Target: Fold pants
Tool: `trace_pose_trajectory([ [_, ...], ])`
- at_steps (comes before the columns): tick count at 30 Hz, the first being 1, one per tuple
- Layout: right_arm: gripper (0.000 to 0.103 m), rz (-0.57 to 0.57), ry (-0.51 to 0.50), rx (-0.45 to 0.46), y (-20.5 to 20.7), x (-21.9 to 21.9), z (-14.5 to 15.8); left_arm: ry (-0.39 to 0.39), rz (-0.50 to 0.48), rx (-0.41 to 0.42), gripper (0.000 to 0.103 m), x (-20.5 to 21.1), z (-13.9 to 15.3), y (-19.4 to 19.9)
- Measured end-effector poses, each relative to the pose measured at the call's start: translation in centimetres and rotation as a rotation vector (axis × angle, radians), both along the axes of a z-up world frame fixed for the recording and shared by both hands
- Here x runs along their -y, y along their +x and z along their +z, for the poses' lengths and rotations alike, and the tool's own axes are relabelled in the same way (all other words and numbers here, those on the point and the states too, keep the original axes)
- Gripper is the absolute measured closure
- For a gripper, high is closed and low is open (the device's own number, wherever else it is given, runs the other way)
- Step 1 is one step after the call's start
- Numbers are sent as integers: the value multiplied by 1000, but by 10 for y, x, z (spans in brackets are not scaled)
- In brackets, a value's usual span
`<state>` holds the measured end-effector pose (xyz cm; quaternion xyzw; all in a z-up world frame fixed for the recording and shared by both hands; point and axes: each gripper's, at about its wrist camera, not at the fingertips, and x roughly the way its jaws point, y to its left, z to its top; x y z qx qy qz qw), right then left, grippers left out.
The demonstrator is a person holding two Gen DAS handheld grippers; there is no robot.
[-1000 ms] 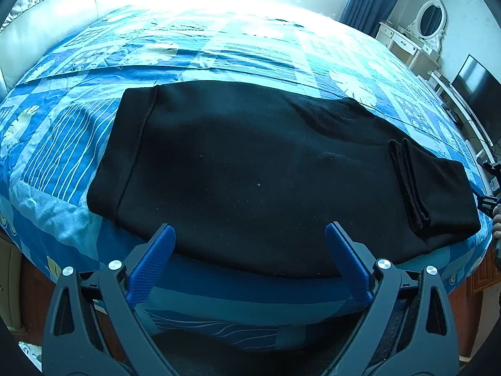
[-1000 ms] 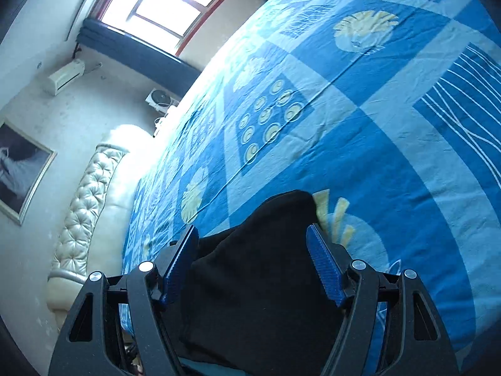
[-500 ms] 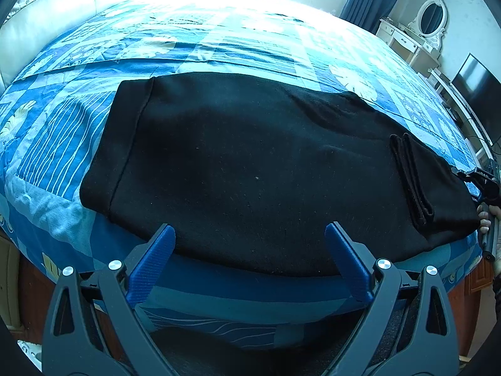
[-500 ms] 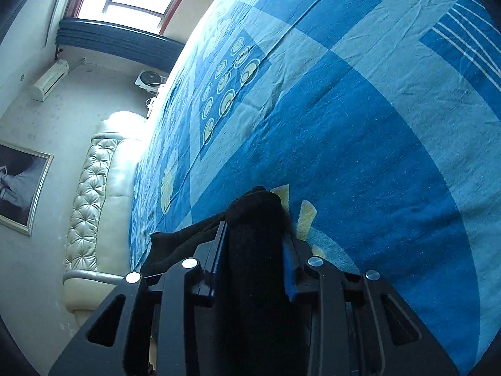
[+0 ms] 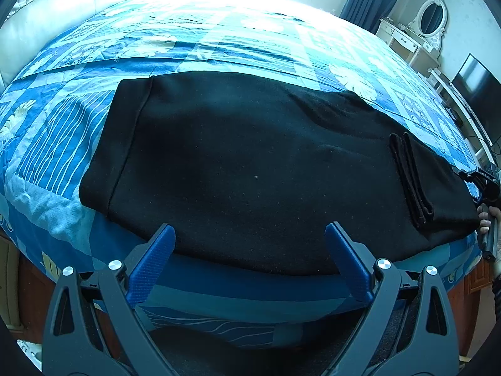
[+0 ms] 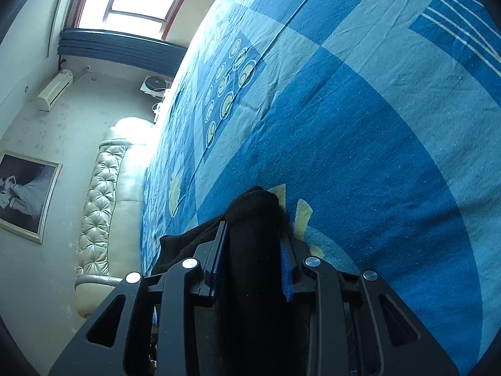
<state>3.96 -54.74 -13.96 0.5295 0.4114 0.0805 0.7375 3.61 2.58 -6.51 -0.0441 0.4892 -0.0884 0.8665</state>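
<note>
The right claw (image 6: 253,266) has just squeezed shut on the end of the black pants (image 5: 250,169) lying on the bed (image 5: 219,40) to fold them, while the left claw (image 5: 249,263) waits wide open just before their near edge.

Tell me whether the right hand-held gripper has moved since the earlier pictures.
Yes. The right hand-held gripper dropped toward the bedspread, its jaws just closing onto the black pants.

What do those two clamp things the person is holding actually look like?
Both match. The left gripper has a black frame with triangular cut-outs, round silver bolts and two blue fingers with a ribbed surface. The right gripper has the same black frame, silver bolts and blue pads. No cables or markings show. At the edge of the left view, a hand grips a dark handle.
</note>
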Motion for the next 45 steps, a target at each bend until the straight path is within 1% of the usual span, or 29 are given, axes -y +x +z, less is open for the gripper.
trace_pose_trajectory([
  [2, 65, -1, 35, 4, -8, 2, 0, 2, -1, 1, 7, 0, 0, 0],
  [4, 61, 15, 31, 10, -15, -2, 2, 5, -3, 2, 7, 1, 0, -1],
  [7, 59, 35, 31, 21, -33, -10, 4, 6, -3, 1, 7, 1, 0, -1],
  [12, 59, 36, 51, 45, -65, -22, 2, 7, -4, 2, 7, 0, 0, 0],
  [15, 59, 42, 36, 47, -76, -30, 4, 12, -6, 3, 7, 1, 0, -1],
  [17, 61, 40, -18, 38, -80, -35, 6, 14, -6, 3, 7, 2, 0, -1],
  [19, 70, 44, -93, 14, -79, -42, 8, 17, -7, 3, 7, 2, 1, -1],
  [21, 74, 46, -137, -2, -73, -47, 9, 20, -8, 5, 7, 3, 1, -2],
  [23, 75, 45, -157, -4, -72, -49, 9, 21, -10, 8, 7, 3, 2, -2],
  [28, 75, 34, -167, 6, -75, -50, 9, 29, -18, 13, 7, 5, 3, -2],
  [32, 70, 10, -127, 23, -79, -47, 9, 38, -24, 22, 7, 7, 4, -3],
  [35, 61, 1, -102, 6, -81, -42, 13, 47, -27, 30, 7, 9, 5, -4],
  [36, 56, -5, -112, 4, -83, -43, 16, 49, -28, 32, 7, 9, 5, -4],
  [37, 53, -9, -135, 2, -84, -45, 20, 50, -29, 32, 7, 9, 5, -4],
  [40, 49, -25, -223, -18, -90, -51, 30, 48, -29, 28, 7, 9, 5, -4],
  [45, 45, -75, -374, -51, -100, -61, 51, 50, -32, 26, 7, 9, 5, -3],
])
